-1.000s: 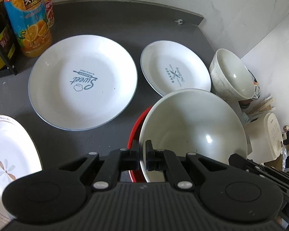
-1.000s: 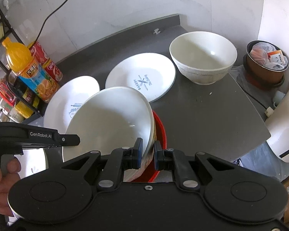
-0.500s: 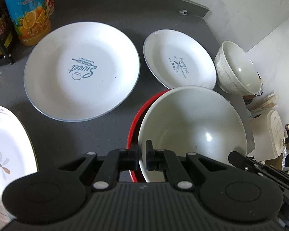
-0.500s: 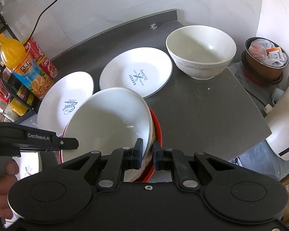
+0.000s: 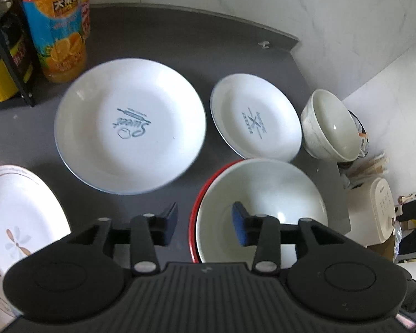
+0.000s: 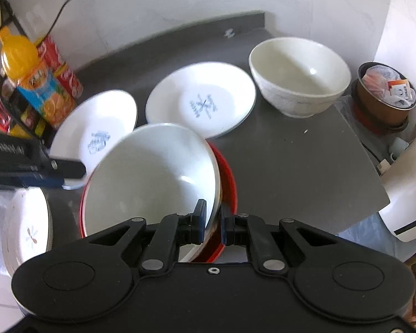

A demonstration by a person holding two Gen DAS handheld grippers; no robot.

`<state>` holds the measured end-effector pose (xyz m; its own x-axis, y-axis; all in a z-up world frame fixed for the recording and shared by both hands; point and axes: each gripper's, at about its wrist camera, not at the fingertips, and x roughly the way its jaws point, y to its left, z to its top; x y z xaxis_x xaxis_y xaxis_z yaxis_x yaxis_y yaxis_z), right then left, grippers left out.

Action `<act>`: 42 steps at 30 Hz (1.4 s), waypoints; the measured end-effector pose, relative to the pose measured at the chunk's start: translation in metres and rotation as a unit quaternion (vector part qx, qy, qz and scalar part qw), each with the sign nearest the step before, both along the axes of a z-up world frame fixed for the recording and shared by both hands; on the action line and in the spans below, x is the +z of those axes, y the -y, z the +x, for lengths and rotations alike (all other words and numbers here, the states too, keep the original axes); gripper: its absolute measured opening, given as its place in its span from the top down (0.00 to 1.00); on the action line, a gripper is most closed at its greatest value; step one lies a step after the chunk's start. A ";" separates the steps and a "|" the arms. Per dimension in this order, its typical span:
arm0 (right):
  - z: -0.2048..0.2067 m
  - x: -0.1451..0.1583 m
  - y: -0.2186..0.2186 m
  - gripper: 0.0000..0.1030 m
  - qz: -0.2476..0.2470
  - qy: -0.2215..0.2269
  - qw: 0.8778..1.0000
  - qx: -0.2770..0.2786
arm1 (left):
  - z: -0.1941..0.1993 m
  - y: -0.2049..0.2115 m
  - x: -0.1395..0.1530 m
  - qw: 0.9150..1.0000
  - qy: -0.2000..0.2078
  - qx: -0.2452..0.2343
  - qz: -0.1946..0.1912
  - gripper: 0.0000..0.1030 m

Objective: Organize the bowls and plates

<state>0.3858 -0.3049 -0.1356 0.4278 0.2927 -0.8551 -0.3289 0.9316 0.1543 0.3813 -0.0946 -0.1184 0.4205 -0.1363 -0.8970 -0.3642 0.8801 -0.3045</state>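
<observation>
Left wrist view: we see the left gripper (image 5: 205, 223) with its fingers (image 5: 169, 222) spread wide, grasping nothing. The white bowl (image 5: 263, 211) sits nested in a red bowl (image 5: 201, 197) on the grey desk (image 5: 158, 44), its near rim between the spread fingers. Beyond lie a large plate (image 5: 130, 125) with blue script, a smaller plate (image 5: 255, 116) and a second white bowl (image 5: 330, 125) at the desk's far right. A flower-patterned plate (image 5: 16, 222) lies at the near left. A juice bottle (image 5: 55, 27) stands at the back left.

Right wrist view: we note the right gripper (image 6: 212, 223) clenched on the white bowl's (image 6: 152, 174) near rim, the bowl tilted within the red bowl (image 6: 228, 177). The left gripper (image 6: 36, 163) shows at the left edge, beside the bowls.
</observation>
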 end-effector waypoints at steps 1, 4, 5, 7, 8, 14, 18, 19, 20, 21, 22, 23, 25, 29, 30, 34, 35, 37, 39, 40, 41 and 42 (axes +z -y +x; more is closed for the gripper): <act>0.000 0.000 -0.001 0.88 0.000 -0.001 1.000 -0.001 | 0.000 -0.001 0.000 1.000 -0.001 0.001 0.001 0.58; 0.000 0.001 -0.002 0.88 -0.001 -0.005 1.000 -0.003 | -0.001 -0.002 0.000 1.000 -0.001 0.004 0.004 0.57; 0.000 0.002 -0.001 0.87 0.001 -0.006 1.000 -0.005 | -0.001 -0.002 0.000 1.000 0.001 0.005 0.006 0.57; -0.001 0.007 0.002 0.79 0.009 -0.003 1.000 -0.010 | 0.000 -0.001 0.002 1.000 0.004 0.005 0.011 0.55; -0.002 0.011 0.004 0.69 0.010 0.002 1.000 -0.013 | 0.001 0.000 0.003 1.000 0.006 0.004 0.015 0.53; -0.001 0.028 0.013 0.62 0.027 0.038 0.999 -0.007 | 0.013 0.011 0.009 0.999 0.019 -0.003 0.031 0.45; 0.010 0.030 0.028 0.62 0.040 0.039 0.998 -0.027 | 0.023 0.022 0.012 0.999 0.026 -0.014 0.037 0.45; 0.012 0.031 0.031 0.62 0.043 0.040 0.998 -0.031 | 0.027 0.025 0.013 0.999 0.027 -0.018 0.039 0.44; 0.014 0.032 0.035 0.62 0.044 0.042 0.998 -0.034 | 0.030 0.028 0.013 0.999 0.028 -0.021 0.041 0.44; 0.016 0.032 0.039 0.62 0.045 0.043 0.997 -0.037 | 0.035 0.032 0.014 0.998 0.030 -0.024 0.042 0.44; 0.019 0.032 0.042 0.62 0.045 0.044 0.997 -0.042 | 0.038 0.036 0.014 0.998 0.031 -0.027 0.044 0.44; 0.023 0.033 0.047 0.62 0.047 0.044 0.997 -0.047 | 0.042 0.039 0.015 0.998 0.032 -0.029 0.046 0.44; 0.028 0.032 0.056 0.62 0.051 0.043 0.996 -0.055 | 0.049 0.047 0.016 0.998 0.035 -0.032 0.048 0.44; 0.042 0.030 0.075 0.62 0.059 0.048 0.994 -0.073 | 0.066 0.063 0.017 0.997 0.042 -0.040 0.052 0.44; 0.047 0.029 0.080 0.62 0.061 0.048 0.994 -0.077 | 0.071 0.068 0.017 0.997 0.042 -0.043 0.054 0.44; 0.067 0.026 0.101 0.62 0.068 0.047 0.993 -0.089 | 0.091 0.087 0.015 0.996 0.045 -0.049 0.058 0.44; 0.071 0.025 0.104 0.62 0.070 0.047 0.992 -0.090 | 0.096 0.092 0.015 0.996 0.046 -0.050 0.059 0.44; 0.082 0.024 0.112 0.62 0.075 0.047 0.992 -0.094 | 0.106 0.101 0.013 0.996 0.046 -0.051 0.062 0.44; 0.094 0.022 0.120 0.62 0.079 0.046 0.991 -0.097 | 0.116 0.109 0.010 0.996 0.042 -0.052 0.063 0.44; 0.099 0.021 0.123 0.62 0.080 0.045 0.991 -0.098 | 0.121 0.112 0.008 0.996 0.038 -0.051 0.062 0.44; 0.104 0.020 0.125 0.62 0.078 0.047 0.991 -0.098 | 0.125 0.115 0.007 0.996 0.036 -0.050 0.062 0.44; 0.109 0.019 0.127 0.62 0.075 0.050 0.991 -0.096 | 0.129 0.118 0.005 0.996 0.035 -0.050 0.063 0.44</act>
